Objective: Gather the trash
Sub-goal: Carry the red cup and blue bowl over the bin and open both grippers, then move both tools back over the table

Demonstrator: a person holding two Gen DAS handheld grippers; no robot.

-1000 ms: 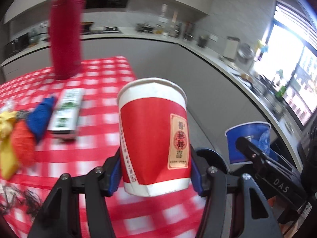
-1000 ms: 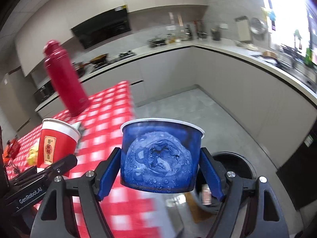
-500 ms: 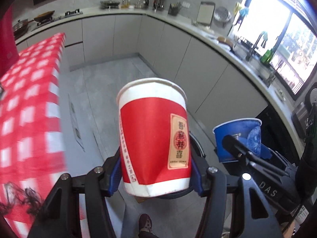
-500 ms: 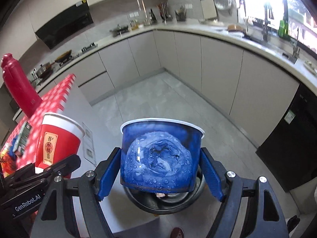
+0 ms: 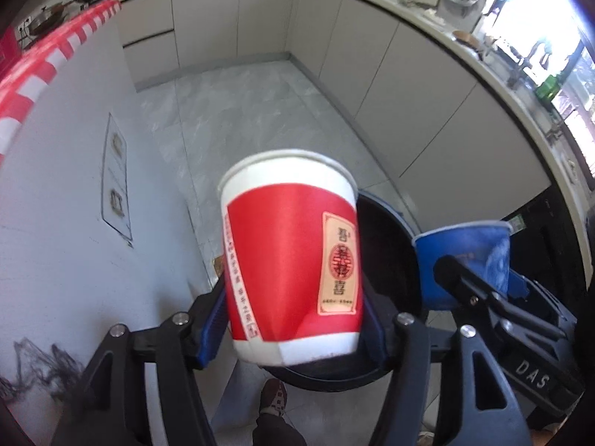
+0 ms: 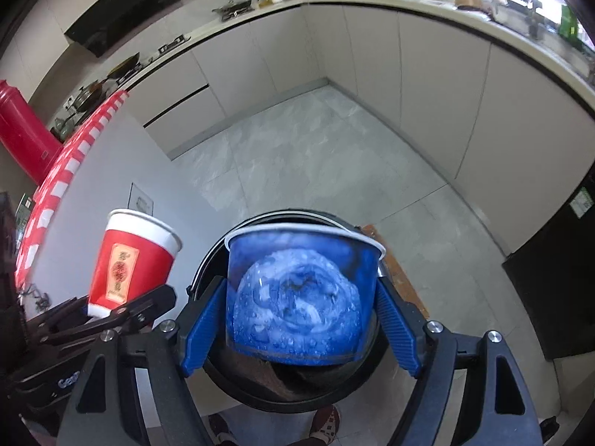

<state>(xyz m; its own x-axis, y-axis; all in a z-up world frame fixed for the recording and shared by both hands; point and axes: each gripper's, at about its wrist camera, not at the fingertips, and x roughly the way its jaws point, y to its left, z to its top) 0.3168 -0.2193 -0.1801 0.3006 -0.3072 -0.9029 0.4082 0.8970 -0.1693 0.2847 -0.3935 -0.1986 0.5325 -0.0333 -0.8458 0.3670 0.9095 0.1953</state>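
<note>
Both tools hang over the black trash bin (image 6: 275, 390) on the floor, jaws opening: the right tool (image 6: 301, 330) has the blue paper bowl (image 6: 297, 297) between pads already standing off its sides, and the left tool (image 5: 293, 319) brackets the tilted red paper cup (image 5: 290, 256), contact unclear. Neither piece is binned yet. Far left, the checked worktop (image 6: 55, 182) may hold more trash

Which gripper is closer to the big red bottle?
Left. The left gripper, with the red cup, is on the red bottle's side; the right gripper is farther, over the bin.
</note>
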